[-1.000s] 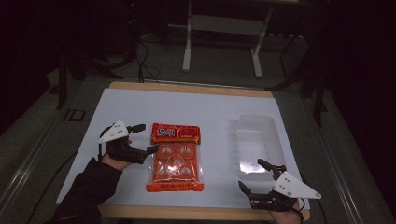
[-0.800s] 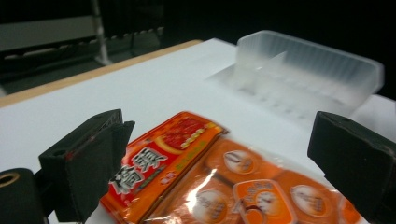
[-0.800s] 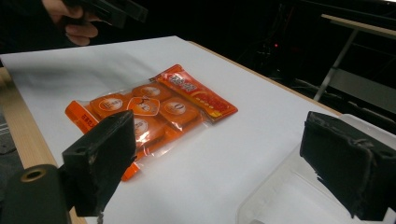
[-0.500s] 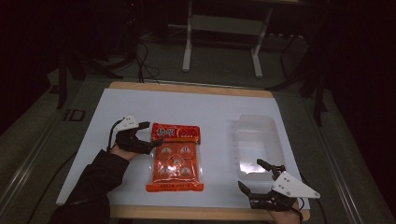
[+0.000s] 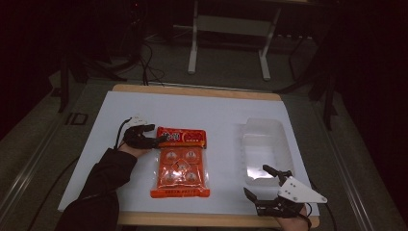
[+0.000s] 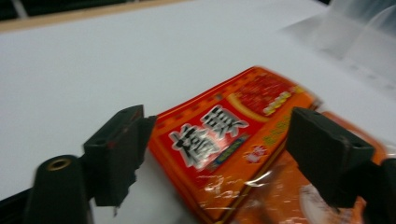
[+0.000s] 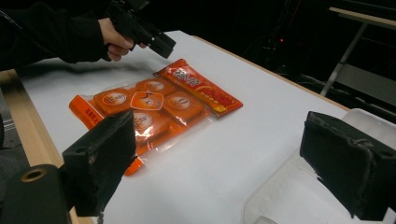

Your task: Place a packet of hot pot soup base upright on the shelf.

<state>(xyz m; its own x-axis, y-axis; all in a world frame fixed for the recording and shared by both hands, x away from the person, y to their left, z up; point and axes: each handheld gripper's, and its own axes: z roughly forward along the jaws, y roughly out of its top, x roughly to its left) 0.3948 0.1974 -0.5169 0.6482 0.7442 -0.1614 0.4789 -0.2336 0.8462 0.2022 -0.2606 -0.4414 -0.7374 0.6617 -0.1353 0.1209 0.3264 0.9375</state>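
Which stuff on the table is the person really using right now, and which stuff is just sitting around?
Being used:
- orange snack bag, its red top corner sits between the jaws
- left claw, open around that corner, jaws just been closing
- clear plastic tub, near the right claw, which is open

Just there:
- white table
- metal stand on the floor behind

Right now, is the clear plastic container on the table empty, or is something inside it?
Empty, as far as the views show. The clear plastic container shows nothing but its own bare bottom, and the orange snack bag lies flat on the table beside it.

lab/studio | dark rm, white-topped table (image 5: 202,108), floor cables (image 5: 144,62)
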